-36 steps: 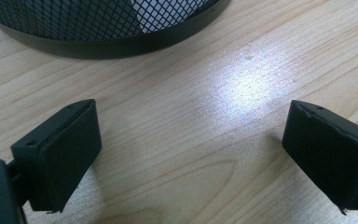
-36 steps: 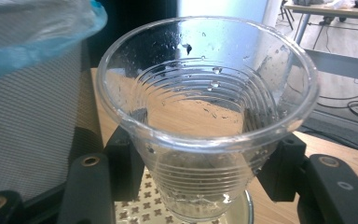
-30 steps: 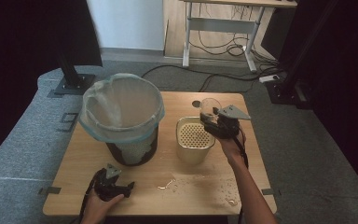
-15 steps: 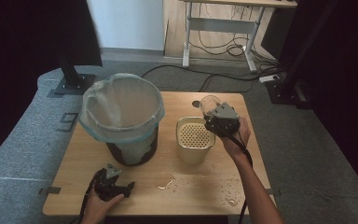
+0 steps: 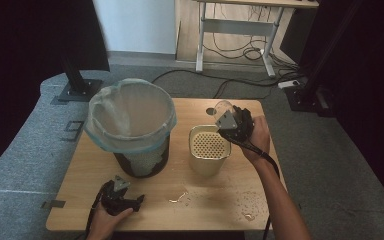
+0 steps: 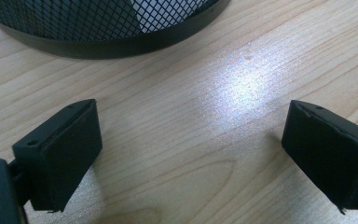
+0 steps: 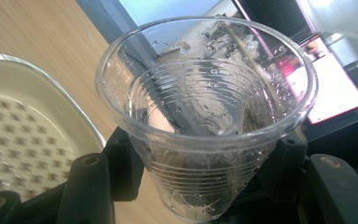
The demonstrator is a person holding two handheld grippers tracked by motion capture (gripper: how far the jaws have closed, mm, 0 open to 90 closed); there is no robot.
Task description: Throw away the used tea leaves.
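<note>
— Cup (image 7: 205,116) first: where is it now?
— Clamped in the right gripper (image 5: 232,125), held in the air over the far right corner of the cream strainer tub (image 5: 209,162). The jaws pinch its lower wall from both sides.
— What has changed in the last second?
— The wrist has rolled. The gripper's grey plate pointed out to the right a second ago; now it faces the tub, while the cup has hardly shifted over the table (image 5: 220,210).
— Meaning?
— The right gripper view shows nothing in the cup but droplets on the clear plastic, so I'd judge the pour into the tub finished and the empty cup ready to go elsewhere, perhaps to the lined bin (image 5: 130,146).
— And the other hand?
— The left gripper (image 5: 122,197) rests near the front edge just before the bin, jaws wide apart with nothing between them.
— Count it all for me
— One cup, one tub, one bin with one bag, two grippers, and a few small splashes (image 5: 179,196) on the wood
</note>
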